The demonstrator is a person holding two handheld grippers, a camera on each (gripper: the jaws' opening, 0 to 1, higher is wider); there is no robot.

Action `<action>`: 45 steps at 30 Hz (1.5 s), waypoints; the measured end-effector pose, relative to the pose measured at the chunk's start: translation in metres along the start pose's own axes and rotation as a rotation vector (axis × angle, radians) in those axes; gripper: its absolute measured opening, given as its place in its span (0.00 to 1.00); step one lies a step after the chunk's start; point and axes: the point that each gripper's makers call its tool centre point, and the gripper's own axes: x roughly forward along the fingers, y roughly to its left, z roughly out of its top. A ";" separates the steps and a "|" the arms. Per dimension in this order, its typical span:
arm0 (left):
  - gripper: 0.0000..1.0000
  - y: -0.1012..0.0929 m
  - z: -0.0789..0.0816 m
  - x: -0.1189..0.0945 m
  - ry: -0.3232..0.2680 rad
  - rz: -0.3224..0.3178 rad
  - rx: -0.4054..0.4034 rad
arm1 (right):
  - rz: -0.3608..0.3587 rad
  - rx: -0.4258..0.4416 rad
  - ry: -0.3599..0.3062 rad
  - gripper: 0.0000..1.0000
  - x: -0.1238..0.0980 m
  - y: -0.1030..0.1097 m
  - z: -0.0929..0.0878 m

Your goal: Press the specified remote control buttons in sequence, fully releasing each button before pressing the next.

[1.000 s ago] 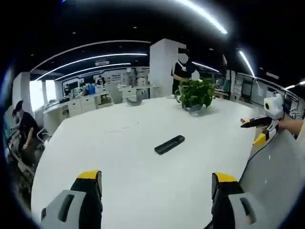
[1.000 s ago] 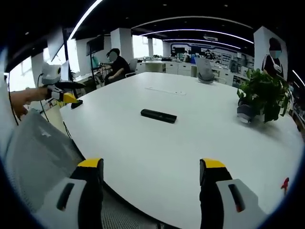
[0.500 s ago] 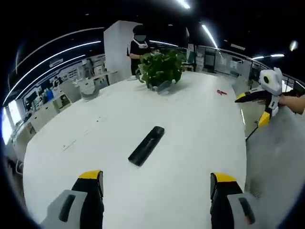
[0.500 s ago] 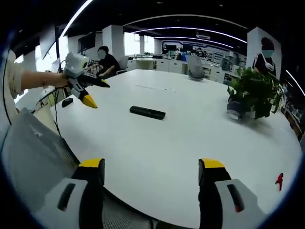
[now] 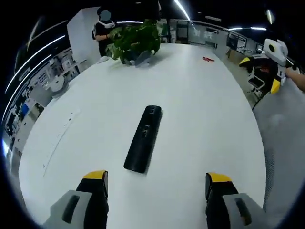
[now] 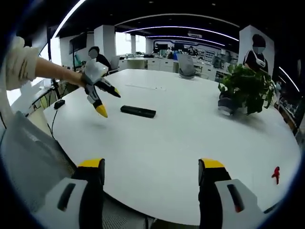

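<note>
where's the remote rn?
The remote lies flat on the white table, dead ahead between the left gripper's open jaws in the left gripper view. In the right gripper view it sits just beyond the left gripper, left of the potted plant.

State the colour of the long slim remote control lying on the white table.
Black; the remote control shows best in the left gripper view.

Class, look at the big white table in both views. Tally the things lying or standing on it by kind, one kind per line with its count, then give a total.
Black remote control: 1
Potted plant: 1
Small red thing near the table edge, too small to identify: 1
Total: 3
</note>
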 end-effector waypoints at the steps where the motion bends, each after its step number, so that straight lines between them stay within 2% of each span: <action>1: 0.88 0.002 -0.001 0.002 0.009 -0.004 -0.020 | -0.003 0.004 0.000 0.84 0.000 -0.001 0.000; 4: 0.87 0.014 0.003 0.009 0.019 0.004 -0.011 | -0.006 0.004 0.006 0.84 0.000 -0.002 -0.001; 10: 0.83 0.017 0.009 0.015 0.045 -0.006 0.018 | 0.000 0.004 0.018 0.83 0.001 -0.001 -0.003; 14: 0.78 0.020 0.017 0.018 0.026 -0.019 -0.014 | 0.006 0.002 0.008 0.85 0.001 0.001 -0.001; 20: 0.58 0.026 0.019 0.023 0.047 -0.027 0.016 | 0.003 0.006 0.015 0.84 0.000 0.000 -0.003; 23: 0.53 0.026 0.021 0.026 0.058 -0.035 0.030 | -0.001 0.004 0.019 0.83 0.000 -0.001 -0.004; 27: 0.41 0.026 0.030 0.028 0.030 -0.045 0.034 | -0.005 0.018 0.016 0.83 -0.001 -0.002 -0.004; 30: 0.36 0.023 0.026 0.033 0.066 -0.061 0.064 | -0.001 0.010 0.022 0.83 0.000 -0.001 -0.005; 35: 0.34 0.021 0.022 0.039 0.082 -0.080 0.040 | 0.001 0.013 0.023 0.82 0.000 -0.001 -0.005; 40: 0.30 0.020 0.014 0.040 0.126 -0.088 0.085 | 0.001 0.018 0.022 0.81 0.000 -0.002 -0.005; 45: 0.25 0.021 0.014 0.040 0.142 -0.089 0.104 | 0.009 0.016 0.024 0.81 0.001 0.000 -0.006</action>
